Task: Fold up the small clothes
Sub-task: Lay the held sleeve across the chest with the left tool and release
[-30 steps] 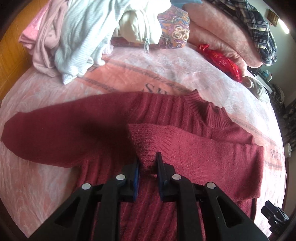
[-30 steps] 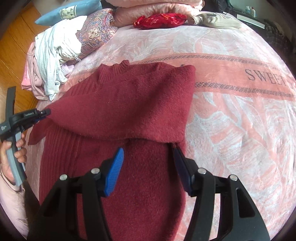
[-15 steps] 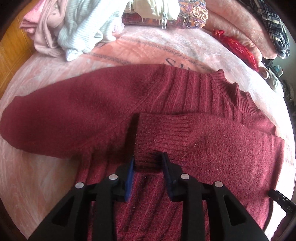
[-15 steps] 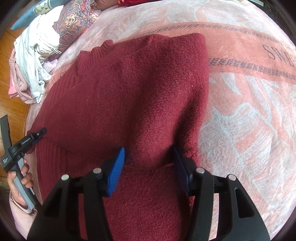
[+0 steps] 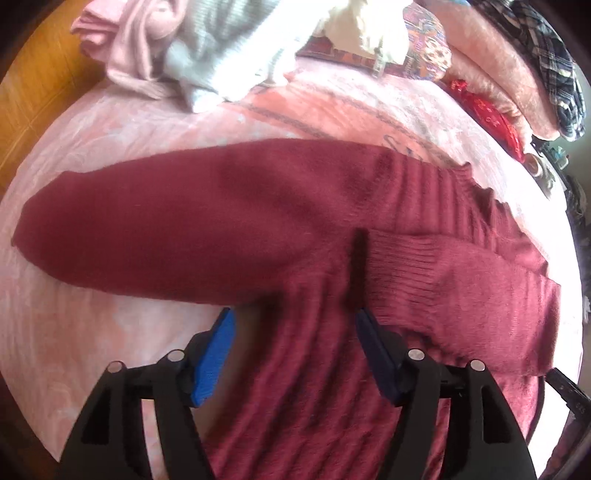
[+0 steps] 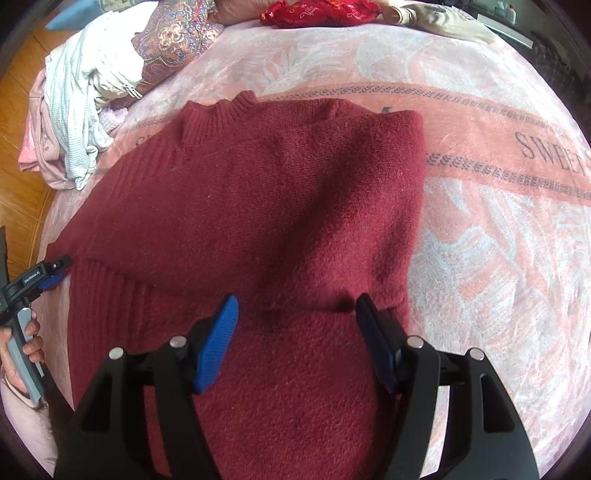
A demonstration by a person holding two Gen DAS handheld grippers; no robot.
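Note:
A dark red knit sweater (image 5: 295,229) lies flat on the pink bed cover (image 5: 92,325). One sleeve (image 5: 129,236) stretches out to the left. The other sleeve is folded across the body, and its ribbed cuff (image 5: 395,266) rests just right of my left gripper (image 5: 295,328). That gripper's jaws are opening, with only the flat sweater body below them and nothing pinched. My right gripper (image 6: 295,317) hovers over the folded sleeve's edge (image 6: 295,291); its jaws are opening too and the pads do not press the cloth. In the right wrist view a hand (image 6: 26,343) holds the left gripper (image 6: 44,277) at the left edge.
A heap of loose pale clothes (image 6: 81,96) lies at the far left of the bed beside a patterned pillow (image 6: 173,40). A red cushion (image 6: 317,11) and folded pink blankets (image 5: 495,70) line the far side. Wooden floor (image 5: 33,96) shows past the bed's left edge.
The left gripper let go of the folded sleeve's cuff, opened wide and shifted left, so the cuff now lies to its right. The right gripper's jaws spread a little wider.

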